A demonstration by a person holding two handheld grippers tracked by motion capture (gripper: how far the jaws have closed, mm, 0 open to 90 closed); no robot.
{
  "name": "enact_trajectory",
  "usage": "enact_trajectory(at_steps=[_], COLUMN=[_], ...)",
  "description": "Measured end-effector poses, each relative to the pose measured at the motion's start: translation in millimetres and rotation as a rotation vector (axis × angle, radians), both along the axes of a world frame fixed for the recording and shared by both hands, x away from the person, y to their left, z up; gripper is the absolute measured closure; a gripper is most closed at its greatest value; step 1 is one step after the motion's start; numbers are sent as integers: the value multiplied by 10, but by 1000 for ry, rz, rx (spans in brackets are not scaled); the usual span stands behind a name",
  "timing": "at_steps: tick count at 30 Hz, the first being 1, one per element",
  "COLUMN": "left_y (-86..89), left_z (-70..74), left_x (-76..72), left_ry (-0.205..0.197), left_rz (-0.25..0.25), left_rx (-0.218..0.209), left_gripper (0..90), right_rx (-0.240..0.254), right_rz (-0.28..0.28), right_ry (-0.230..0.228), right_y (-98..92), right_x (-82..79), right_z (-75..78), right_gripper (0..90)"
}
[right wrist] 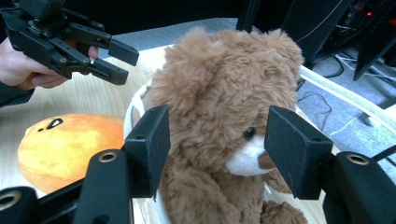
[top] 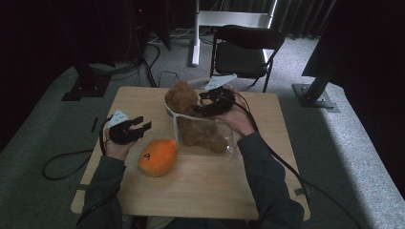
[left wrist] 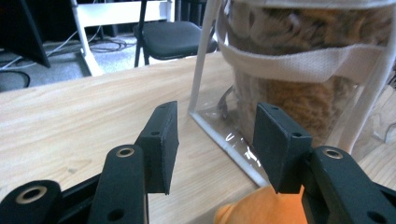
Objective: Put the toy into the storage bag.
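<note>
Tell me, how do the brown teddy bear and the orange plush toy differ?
The teddy bear is shaggy brown and sits upright inside a clear bag; the orange plush is smooth, rounded and lies bare on the table. The bear's head is between the right gripper's open jaws; nothing is around the orange plush. Both are soft toys with faces.

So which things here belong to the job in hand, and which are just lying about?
In the job:
- brown teddy bear, sitting in the bag
- clear plastic bag with white straps
- right gripper, jaws open either side of the bear's head
- left gripper, jaws open, holding nothing

Lying about:
- orange plush toy on the table
- black folding chair behind the table
</note>
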State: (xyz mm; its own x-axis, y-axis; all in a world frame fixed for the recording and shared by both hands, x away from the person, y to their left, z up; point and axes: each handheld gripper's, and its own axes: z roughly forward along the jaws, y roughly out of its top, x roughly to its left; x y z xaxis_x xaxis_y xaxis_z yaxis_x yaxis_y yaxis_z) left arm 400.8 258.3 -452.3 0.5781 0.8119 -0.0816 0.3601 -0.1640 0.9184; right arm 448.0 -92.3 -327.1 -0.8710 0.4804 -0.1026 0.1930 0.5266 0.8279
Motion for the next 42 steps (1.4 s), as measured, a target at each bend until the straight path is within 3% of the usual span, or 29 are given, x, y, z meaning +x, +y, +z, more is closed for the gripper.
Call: enact_trajectory(at_steps=[4,22,30,42], left_y=[33,119,145,175], left_z=[-44,-191,-283,-415], left_x=[-10,-36,-24,-54], left_ry=[11,66,107,130], left_rz=[14,39,46,65], left_rx=[4,9,20,44], left_gripper=[506,502,501,500], right_rx=[20,-13,-10,-17], right_rz=[19,76,99,126], right_ry=[4,-43,-29,-17], right_y=[26,196,247,342], right_x=[-88,-410,-460,-570], right_z=[13,-65,-107,-193], right_gripper=[391,370,366,372])
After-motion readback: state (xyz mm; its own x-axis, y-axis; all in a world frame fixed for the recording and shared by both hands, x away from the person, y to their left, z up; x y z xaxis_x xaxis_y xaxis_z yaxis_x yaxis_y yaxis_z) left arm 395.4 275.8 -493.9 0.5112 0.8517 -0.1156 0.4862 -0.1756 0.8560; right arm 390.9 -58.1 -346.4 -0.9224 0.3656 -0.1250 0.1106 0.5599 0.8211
